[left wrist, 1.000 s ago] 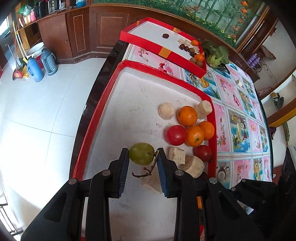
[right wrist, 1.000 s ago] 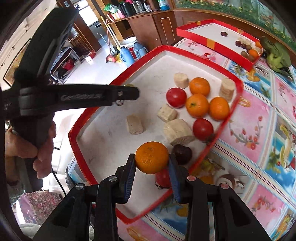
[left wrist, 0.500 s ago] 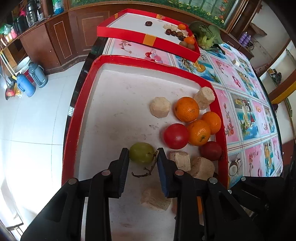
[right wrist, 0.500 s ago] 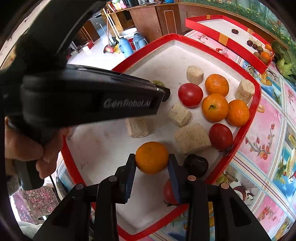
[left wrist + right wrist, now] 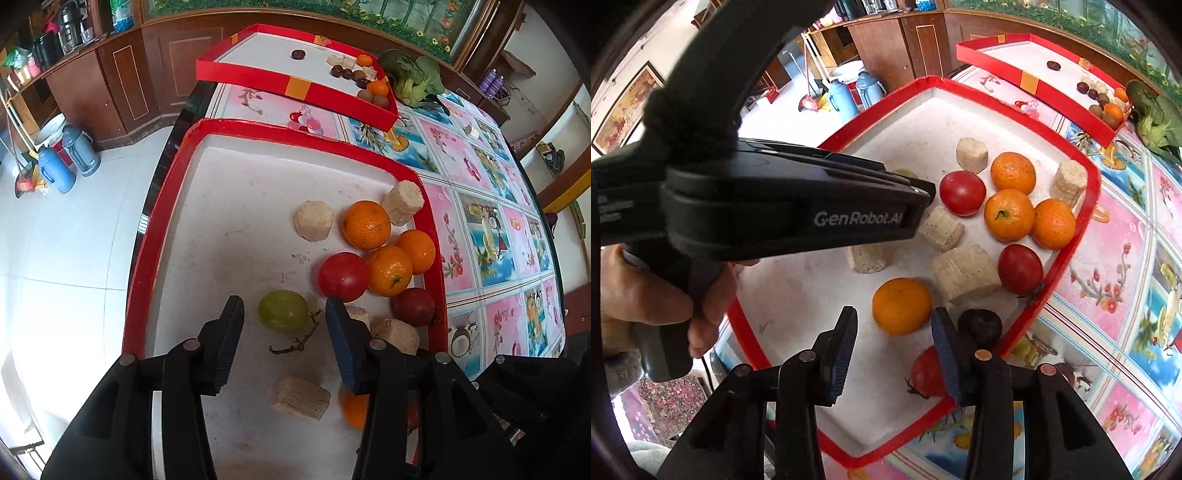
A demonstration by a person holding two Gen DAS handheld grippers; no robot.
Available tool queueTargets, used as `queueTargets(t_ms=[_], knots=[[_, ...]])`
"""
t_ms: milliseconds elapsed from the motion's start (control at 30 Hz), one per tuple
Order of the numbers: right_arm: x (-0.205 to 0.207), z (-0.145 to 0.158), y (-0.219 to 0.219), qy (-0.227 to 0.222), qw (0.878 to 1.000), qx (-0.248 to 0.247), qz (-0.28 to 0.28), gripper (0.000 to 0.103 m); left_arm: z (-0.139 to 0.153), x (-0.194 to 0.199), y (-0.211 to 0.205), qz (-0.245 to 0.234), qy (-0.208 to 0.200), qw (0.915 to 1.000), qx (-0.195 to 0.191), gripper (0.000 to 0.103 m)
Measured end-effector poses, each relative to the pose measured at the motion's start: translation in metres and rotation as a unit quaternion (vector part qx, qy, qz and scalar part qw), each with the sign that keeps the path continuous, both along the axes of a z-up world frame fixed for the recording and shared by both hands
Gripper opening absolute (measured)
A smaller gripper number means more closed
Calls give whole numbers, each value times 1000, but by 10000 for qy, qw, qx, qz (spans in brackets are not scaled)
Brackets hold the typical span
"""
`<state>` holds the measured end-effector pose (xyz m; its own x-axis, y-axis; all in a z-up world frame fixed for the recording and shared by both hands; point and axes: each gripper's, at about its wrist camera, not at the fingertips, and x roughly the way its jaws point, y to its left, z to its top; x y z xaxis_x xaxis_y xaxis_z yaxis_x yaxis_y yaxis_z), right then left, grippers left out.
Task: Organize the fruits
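Note:
A green grape with a bare stem (image 5: 282, 310) lies on the white floor of the near red tray (image 5: 162, 206). My left gripper (image 5: 284, 336) is open around it, jaws apart from it. In the right wrist view an orange (image 5: 901, 306) rests on the tray floor and my right gripper (image 5: 894, 350) is open just behind it. Three oranges (image 5: 388, 269), two red tomatoes (image 5: 343, 277) and several pale cut chunks (image 5: 314, 221) cluster at the tray's right side. A dark plum (image 5: 980, 325) and another tomato (image 5: 929, 373) lie by my right finger.
A second red tray (image 5: 295, 86) with small fruits stands at the far end of the tiled table. Green leafy vegetables (image 5: 413, 79) lie beside it. The table's left edge drops to a white floor with blue flasks (image 5: 55, 173). My left gripper's body (image 5: 775, 214) crosses the right wrist view.
Both grippers have opened. The left let go of the green grape and the right let go of the orange; both fruits now rest on the tray floor.

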<state>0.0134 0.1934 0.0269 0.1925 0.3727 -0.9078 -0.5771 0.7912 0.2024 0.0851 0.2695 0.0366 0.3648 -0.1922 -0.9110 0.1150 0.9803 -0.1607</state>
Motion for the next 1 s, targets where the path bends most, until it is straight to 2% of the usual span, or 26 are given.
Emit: queueTargets(t_ms=[167, 267, 400, 433, 500, 733, 1000], knots=[[-7, 13, -14, -78, 9999, 98, -12, 49, 9, -5, -3, 77, -68, 9999, 52, 46], [-14, 22, -24, -115, 9998, 175, 31, 57, 17, -12, -5, 141, -184, 9997, 104, 59], [-29, 34, -32, -250, 9992, 245, 189, 64, 29, -24, -7, 214, -318, 9990, 217, 62], [-32, 37, -35, -312, 9990, 227, 220, 68, 31, -27, -7, 237, -294, 9990, 254, 72], [-38, 41, -41, -440, 9986, 194, 241, 73, 33, -33, -9, 298, -250, 9988, 289, 80], [-43, 45, -61, -559, 9984, 24, 40, 90, 47, -59, -16, 535, -427, 9963, 526, 80], [-46, 50, -81, -634, 9977, 3, -255, 92, 56, -84, -30, 480, -607, 9931, 875, 80]])
